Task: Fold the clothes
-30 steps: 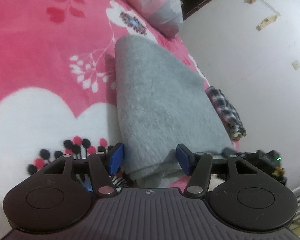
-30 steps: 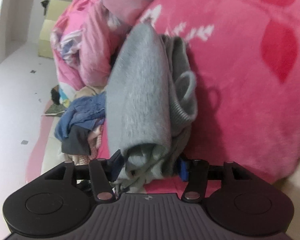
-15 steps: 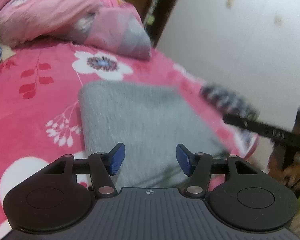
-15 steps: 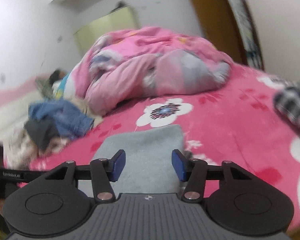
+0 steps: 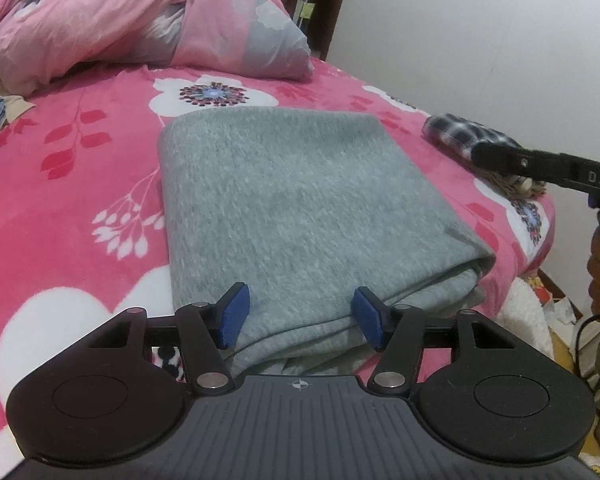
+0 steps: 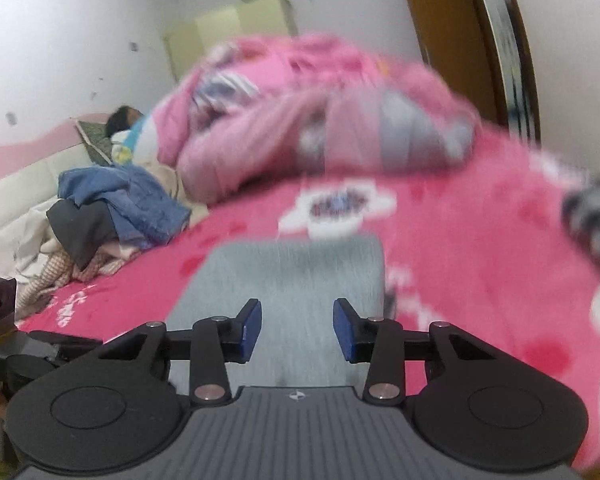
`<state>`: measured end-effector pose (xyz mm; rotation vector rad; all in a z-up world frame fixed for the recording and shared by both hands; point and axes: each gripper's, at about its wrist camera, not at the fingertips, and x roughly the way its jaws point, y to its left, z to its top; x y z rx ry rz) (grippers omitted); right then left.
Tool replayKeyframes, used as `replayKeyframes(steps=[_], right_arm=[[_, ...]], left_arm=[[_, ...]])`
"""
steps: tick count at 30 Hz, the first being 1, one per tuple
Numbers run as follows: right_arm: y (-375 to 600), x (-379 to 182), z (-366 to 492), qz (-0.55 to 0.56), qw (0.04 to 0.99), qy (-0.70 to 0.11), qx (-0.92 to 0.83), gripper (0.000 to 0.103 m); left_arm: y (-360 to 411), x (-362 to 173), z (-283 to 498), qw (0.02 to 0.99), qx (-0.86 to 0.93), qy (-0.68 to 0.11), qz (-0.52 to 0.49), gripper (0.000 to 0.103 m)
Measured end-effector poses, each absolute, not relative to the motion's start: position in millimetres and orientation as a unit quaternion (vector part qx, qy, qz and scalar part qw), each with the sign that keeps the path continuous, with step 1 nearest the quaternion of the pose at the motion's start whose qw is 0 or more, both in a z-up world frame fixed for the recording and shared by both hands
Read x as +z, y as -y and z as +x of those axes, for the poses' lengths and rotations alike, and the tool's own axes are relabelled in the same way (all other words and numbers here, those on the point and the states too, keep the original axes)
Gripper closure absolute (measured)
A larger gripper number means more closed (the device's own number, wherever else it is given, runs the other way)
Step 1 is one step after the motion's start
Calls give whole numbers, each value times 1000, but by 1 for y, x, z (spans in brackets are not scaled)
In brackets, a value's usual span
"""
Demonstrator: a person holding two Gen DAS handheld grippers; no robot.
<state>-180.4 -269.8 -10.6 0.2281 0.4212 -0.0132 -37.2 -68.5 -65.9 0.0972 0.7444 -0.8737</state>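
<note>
A grey garment point(image 5: 300, 208) lies folded in a flat rectangle on the pink flowered blanket point(image 5: 60, 200). My left gripper point(image 5: 300, 320) is open just over the garment's near edge, and its blue pads point(image 5: 232, 316) touch no cloth. In the blurred right wrist view the same garment point(image 6: 300, 272) lies beyond my right gripper point(image 6: 296, 328). Its jaws are closing, with a gap still between them and nothing held. One black finger of the right gripper point(image 5: 540, 164) reaches in from the right of the left wrist view.
A rumpled pink quilt point(image 5: 140, 20) fills the head of the bed. A folded plaid garment point(image 5: 464, 136) lies by the right edge near the white wall. A pile of unfolded clothes point(image 6: 120, 208) sits at the left, with a person point(image 6: 124, 120) lying behind it.
The right gripper let go of the bunched grey garment, rose and rolled upright. The left gripper drew back from the fold and rolled level. The garment now lies flat.
</note>
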Motion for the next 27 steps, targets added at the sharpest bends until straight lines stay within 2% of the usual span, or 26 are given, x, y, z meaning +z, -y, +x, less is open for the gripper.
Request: replayKeyframes(steps=[6, 8, 14, 18, 20, 22, 27], right_arm=[[286, -55, -152, 161, 938, -306, -25, 62], [289, -43, -153, 171, 940, -295, -28, 69], [277, 2, -145, 95, 969, -227, -27, 69], [285, -17, -124, 94, 962, -252, -36, 69], [289, -43, -110, 89, 949, -297, -56, 68], [296, -61, -108, 113, 943, -307, -59, 68], [299, -38, -108, 133, 947, -288, -53, 69]], left_arm=[[69, -66, -40, 840, -414, -348, 50, 44], [70, -66, -41, 840, -413, -347, 55, 44], [69, -66, -39, 840, -413, -348, 51, 44], [69, -67, -40, 840, -414, -347, 50, 43], [68, -67, -39, 839, -417, -347, 48, 43], [68, -67, -39, 838, -417, -347, 51, 43], [68, -68, -37, 838, -419, -347, 50, 43]])
